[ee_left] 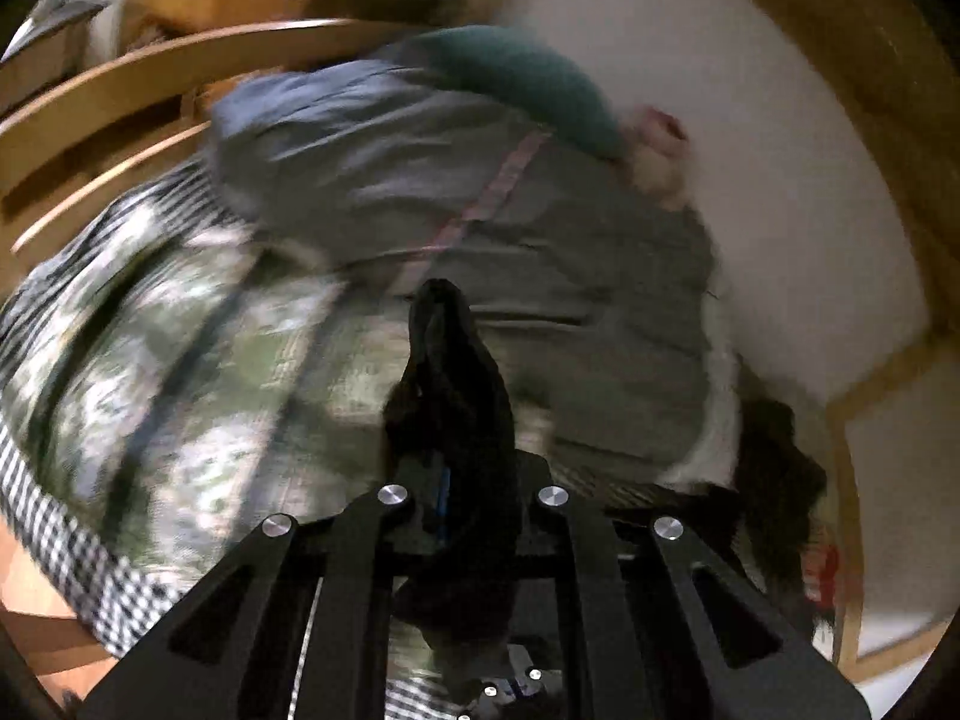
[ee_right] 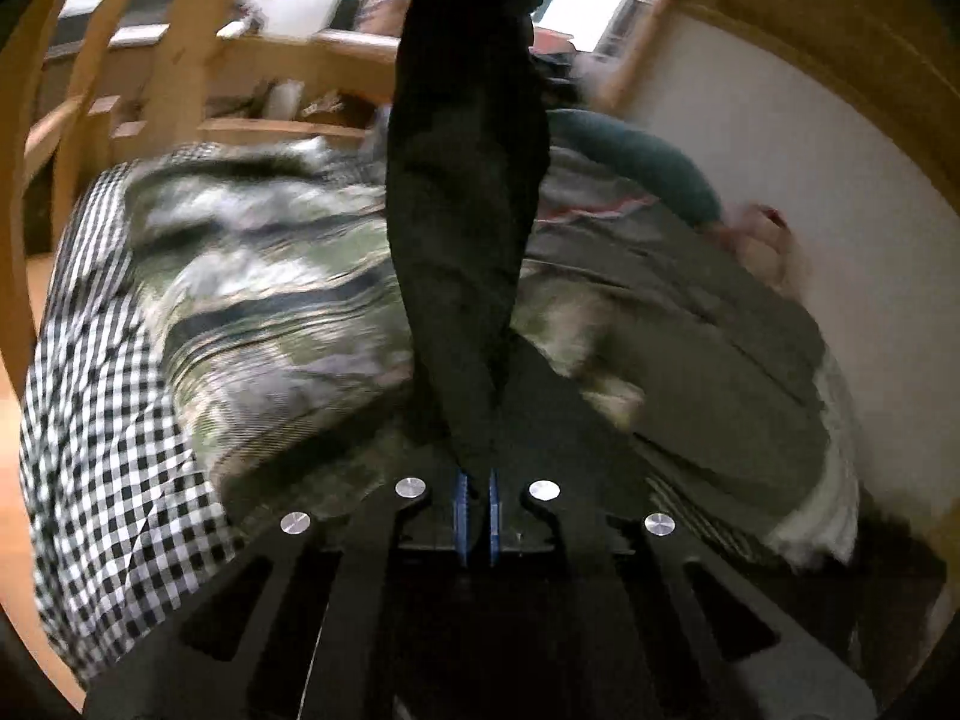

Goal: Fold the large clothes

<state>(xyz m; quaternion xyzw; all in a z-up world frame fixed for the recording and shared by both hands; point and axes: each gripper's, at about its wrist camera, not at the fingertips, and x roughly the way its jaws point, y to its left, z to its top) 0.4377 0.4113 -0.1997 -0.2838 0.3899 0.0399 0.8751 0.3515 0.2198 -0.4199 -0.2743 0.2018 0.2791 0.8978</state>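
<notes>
You've only got as far as lifting: the black garment (ee_right: 468, 192) hangs in the air above the bed (ee_right: 252, 276), strung between your left gripper (ee_left: 447, 474) and right gripper (ee_right: 477, 510), both pinching it. No fold shows yet; every fold is left.

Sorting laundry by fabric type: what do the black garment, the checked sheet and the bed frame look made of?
Black garment: soft matte woven cloth, likely cotton or a blend; it hangs in limp folds. Checked sheet: thin woven fabric, black-and-white gingham, draping over the edge. Bed frame: light wood, apparently pine with a clear finish; blur hides the grain.
</notes>
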